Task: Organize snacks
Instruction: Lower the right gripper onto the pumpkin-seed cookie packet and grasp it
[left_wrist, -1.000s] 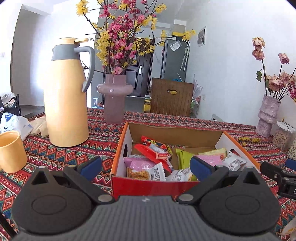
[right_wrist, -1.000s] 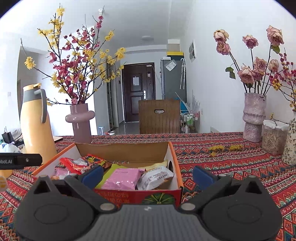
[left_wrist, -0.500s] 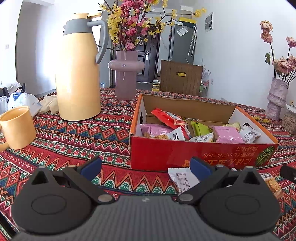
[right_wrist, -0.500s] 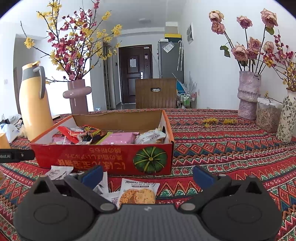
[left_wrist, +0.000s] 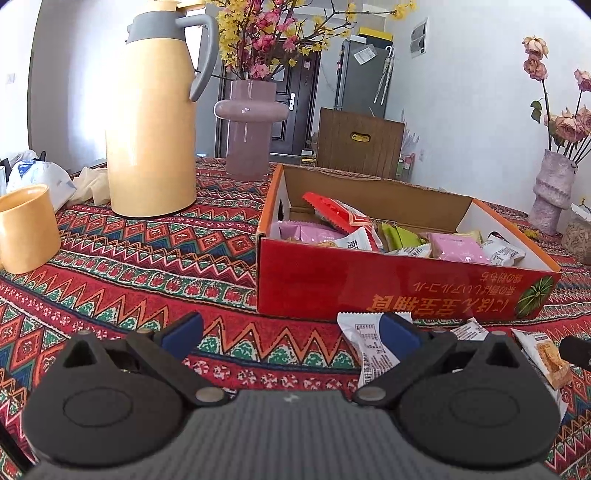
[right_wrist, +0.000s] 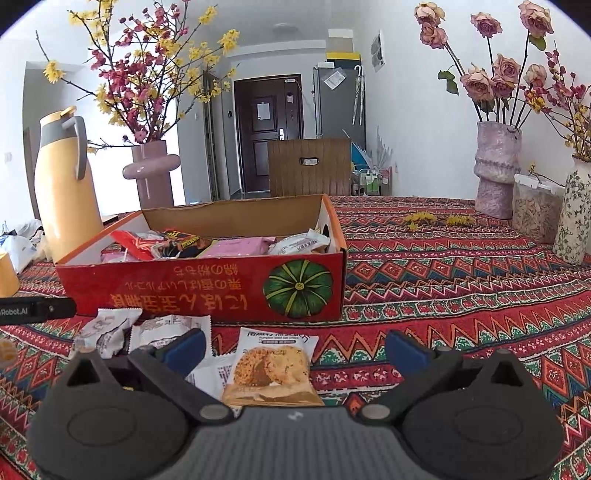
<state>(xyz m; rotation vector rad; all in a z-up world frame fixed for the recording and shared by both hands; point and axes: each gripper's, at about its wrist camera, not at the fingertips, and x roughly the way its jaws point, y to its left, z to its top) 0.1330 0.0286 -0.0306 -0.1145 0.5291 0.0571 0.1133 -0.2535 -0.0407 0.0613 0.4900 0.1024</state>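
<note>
**Loose packets at the box front: where a grab could slip**

While both tools hang low over the red zigzag-patterned tablecloth, the left gripper and the right gripper each have their blue-padded fingers spread wide apart, holding nothing. The red cardboard box with a green pumpkin printed on its front already holds a heap of wrapped snacks, but several packets lie on the cloth just in front of it: a white-and-orange cookie packet between the right gripper's fingers, crinkled white wrappers to its left, and a white printed packet partly behind the left gripper's right pad.

Judging from this layout, the main risk is a poor pinch. Flat, slick wrappers resting on cloth may slide or fold instead of rising, and the pads could catch the tablecloth along with them. The white wrappers overlap, so closing on one might drag a neighbour. Both tools work the same small patch, so they could bump each other. A low carry might strike the box's front wall and shove it toward the tall yellow thermos jug and the yellow mug.
</note>
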